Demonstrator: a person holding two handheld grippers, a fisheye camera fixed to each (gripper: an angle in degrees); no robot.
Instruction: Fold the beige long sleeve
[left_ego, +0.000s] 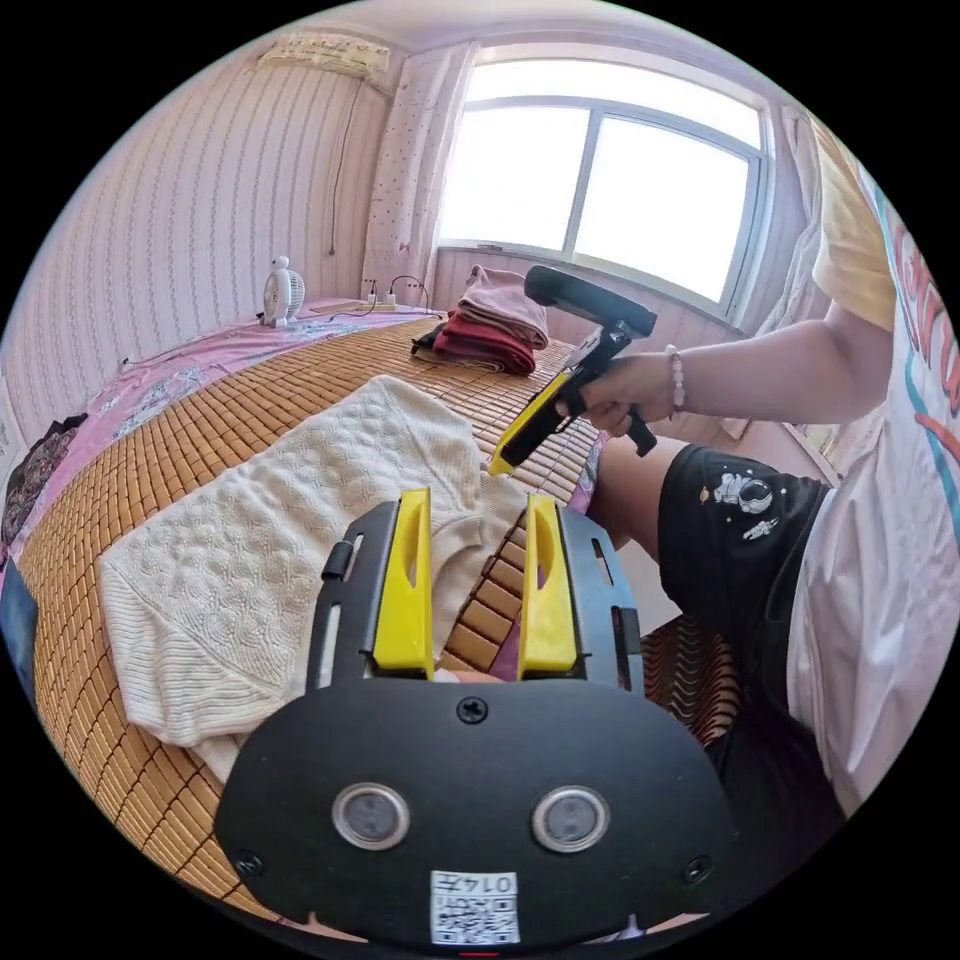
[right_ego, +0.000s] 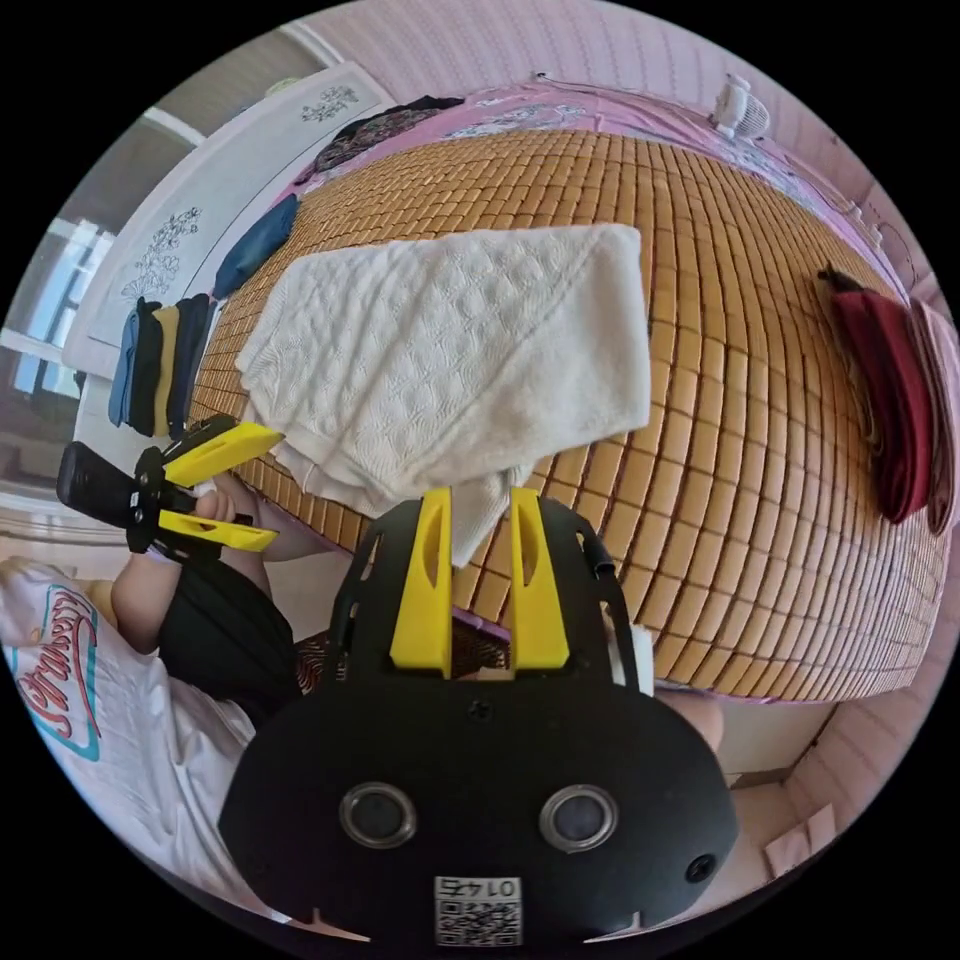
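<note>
Cream knitted fabric, the beige long sleeve (left_ego: 290, 540), lies folded into a rough rectangle on the bamboo mat (left_ego: 130, 500) that covers the bed. Seen from the right gripper view, the sweater (right_ego: 450, 350) sits close to the mat's near edge, with a loose flap of it hanging toward that edge.

At the sweater's near corner, the left gripper (left_ego: 470, 510) hovers with its two yellow jaws parted and nothing between them; mat and a strip of the sweater show through the gap. From the right gripper view this same tool (right_ego: 262, 487) is seen just beside the sweater's hem, jaws spread wide, held in a hand (right_ego: 215, 505).

Near the sweater's dangling flap, the right gripper (right_ego: 478, 510) also has its jaws apart; the flap shows between their tips, but the jaws do not press on it. In the left gripper view it (left_ego: 512, 452) points down at the mat just beside the sweater's edge, gripped by a hand (left_ego: 625, 385) with a bead bracelet at the wrist.

Farther along the mat from the sweater, well apart, rests a pile of red and pink clothes (left_ego: 490, 325). Beyond the sweater, a small white fan (left_ego: 282, 290) stands on the pink sheet (left_ego: 190, 365).
</note>
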